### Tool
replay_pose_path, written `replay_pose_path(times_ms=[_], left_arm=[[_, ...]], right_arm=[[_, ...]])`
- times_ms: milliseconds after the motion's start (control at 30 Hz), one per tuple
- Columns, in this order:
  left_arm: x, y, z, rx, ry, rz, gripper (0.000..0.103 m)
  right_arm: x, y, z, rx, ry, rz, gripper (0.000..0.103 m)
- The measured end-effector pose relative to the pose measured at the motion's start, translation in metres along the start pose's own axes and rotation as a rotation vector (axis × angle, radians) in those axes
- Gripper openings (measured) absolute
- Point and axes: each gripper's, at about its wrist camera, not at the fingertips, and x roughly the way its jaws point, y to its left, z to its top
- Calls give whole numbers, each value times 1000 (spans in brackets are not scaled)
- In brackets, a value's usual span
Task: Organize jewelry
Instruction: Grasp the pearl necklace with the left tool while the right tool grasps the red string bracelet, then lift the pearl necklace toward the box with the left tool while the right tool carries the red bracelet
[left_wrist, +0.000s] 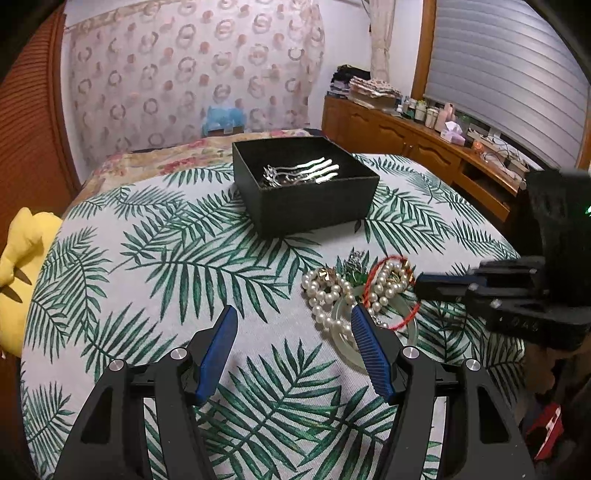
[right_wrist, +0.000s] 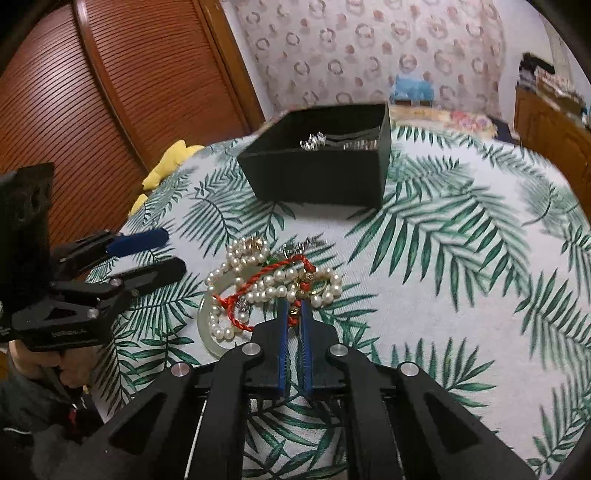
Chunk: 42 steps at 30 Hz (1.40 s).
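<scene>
The right gripper (right_wrist: 294, 314) reaches low into the jewelry pile (right_wrist: 273, 284) mid-counter, fingers pinched on its red cord (right_wrist: 295, 320). The left gripper (left_wrist: 293, 328) hovers beside it, fingers spread. Black box (left_wrist: 306, 184) sits beyond.

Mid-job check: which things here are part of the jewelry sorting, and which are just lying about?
Job: black box holding silver hairpins; pile with pearl necklace, red cord bracelet, jade bangle; right gripper closed there.

Lying about: yellow plush toy, tissue box.
</scene>
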Motion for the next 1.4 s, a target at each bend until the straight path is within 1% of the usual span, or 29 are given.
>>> replay_pose_path(times_ms=[167,333,367,400,467,567,600,667,900,967,1067,1133,1167,1233,1267,1400], left_arm=[[6,-3,-2,5,30,-26,61],[11,-6,-2,1,49,-59,61],[11,-6,-2,-2,49,-65,59],[12,-6,-2,-4,50,-69,53],[14,-5,1,-14,56,-72,49],[17,-3,6,-21,56,-86,39],[18,-3,8,-22,59,-93,37],[21,-2,10,-32,70,-110,35],[35,-5,6,-57,111,-126,34],[35,-6,5,-54,107,-121,34],[37,-8,5,-49,110,-124,24],[38,-10,6,-43,108,-127,21],[37,-11,6,-40,107,-131,13],[32,-12,7,-40,85,-120,8],[28,-13,8,-40,73,-120,7],[6,-13,18,-44,5,-127,7]], right_arm=[[-29,-2,4,-27,-77,-30,8],[-47,-9,3,-46,-104,-85,8],[-48,-12,1,-41,-103,-91,8],[-49,-15,-1,-34,-100,-92,8],[-49,-19,-6,-25,-95,-96,8],[-46,-22,-11,-11,-86,-93,8],[-45,-21,-13,-9,-85,-93,8],[-44,-23,-14,-4,-84,-90,8],[-42,-22,-16,-10,-81,-85,8],[-41,-21,-16,-11,-79,-84,8],[-39,-20,-16,-10,-76,-83,8],[-39,-19,-16,-11,-75,-82,8],[-39,-19,-16,-12,-75,-82,8],[-39,-18,-16,-14,-74,-82,8],[-39,-18,-16,-14,-74,-82,8],[-39,-18,-16,-13,-74,-81,8]])
